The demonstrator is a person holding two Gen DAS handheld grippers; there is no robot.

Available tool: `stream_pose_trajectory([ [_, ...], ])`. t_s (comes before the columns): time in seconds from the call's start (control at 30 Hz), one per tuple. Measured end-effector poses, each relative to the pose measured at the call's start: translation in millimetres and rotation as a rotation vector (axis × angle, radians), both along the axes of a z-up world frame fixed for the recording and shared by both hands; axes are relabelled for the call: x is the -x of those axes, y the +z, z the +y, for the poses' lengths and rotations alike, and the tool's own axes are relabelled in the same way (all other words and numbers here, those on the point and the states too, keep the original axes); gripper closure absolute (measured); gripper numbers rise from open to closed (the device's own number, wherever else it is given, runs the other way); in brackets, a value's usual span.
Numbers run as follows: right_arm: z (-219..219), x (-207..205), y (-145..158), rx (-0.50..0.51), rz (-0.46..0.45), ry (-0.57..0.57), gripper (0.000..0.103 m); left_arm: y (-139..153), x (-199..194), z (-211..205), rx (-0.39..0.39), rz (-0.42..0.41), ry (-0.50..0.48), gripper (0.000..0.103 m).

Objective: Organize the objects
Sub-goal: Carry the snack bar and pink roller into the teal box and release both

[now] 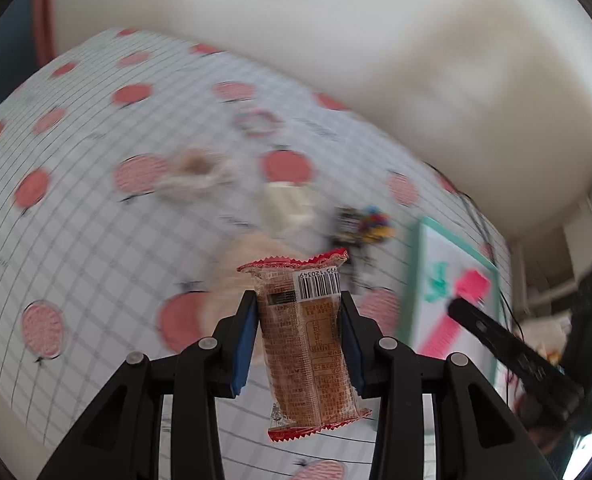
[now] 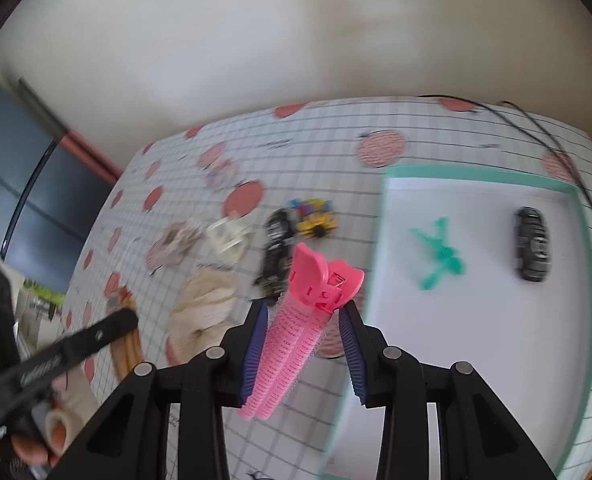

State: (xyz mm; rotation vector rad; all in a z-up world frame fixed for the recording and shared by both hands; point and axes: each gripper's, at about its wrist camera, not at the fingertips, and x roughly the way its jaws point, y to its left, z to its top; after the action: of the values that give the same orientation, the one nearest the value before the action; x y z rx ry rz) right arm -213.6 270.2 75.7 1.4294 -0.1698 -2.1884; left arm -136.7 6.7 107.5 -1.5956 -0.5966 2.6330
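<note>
My left gripper (image 1: 299, 308) is shut on a wrapped brown snack bar (image 1: 308, 344) with red crimped ends, held upright above the checked tablecloth (image 1: 95, 240). My right gripper (image 2: 306, 312) is shut on a pink hair roller clip (image 2: 296, 340), lifted just left of a white tray with a green rim (image 2: 476, 174). In the tray lie a green claw clip (image 2: 440, 254) and a black hair clip (image 2: 532, 244). In the left wrist view the right gripper's black body (image 1: 516, 356) shows at the right over the tray (image 1: 416, 280), with the pink clip (image 1: 470, 286) blurred.
On the cloth left of the tray lie a black packet (image 2: 277, 246), a yellow and multicoloured clip (image 2: 316, 216), a cream claw clip (image 2: 227, 238), a beige scrunchie (image 2: 207, 308) and a patterned scrunchie (image 2: 175, 242). A black cable (image 2: 552, 140) crosses the far right corner. The other gripper's arm (image 2: 55, 356) and a hand (image 2: 55, 432) show at left.
</note>
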Motion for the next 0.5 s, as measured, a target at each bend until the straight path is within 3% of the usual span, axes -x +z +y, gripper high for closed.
stream_pose_trajectory([
  [0.27,70.5,21.3,5.7,-0.010,0.011,-0.157,0.064,8.6,12.8,97.7,0.042,0.062,-0.226,0.063],
  [0.4,96.3,26.8,14.4,-0.011,0.037,-0.211,0.064,7.4,25.8,139.2,-0.001,0.050,-0.313,0.063],
  [0.5,114.0,32.0,14.1,-0.032,0.043,-0.250,0.064,5.7,31.4,166.2,0.047,0.069,-0.364,0.063],
])
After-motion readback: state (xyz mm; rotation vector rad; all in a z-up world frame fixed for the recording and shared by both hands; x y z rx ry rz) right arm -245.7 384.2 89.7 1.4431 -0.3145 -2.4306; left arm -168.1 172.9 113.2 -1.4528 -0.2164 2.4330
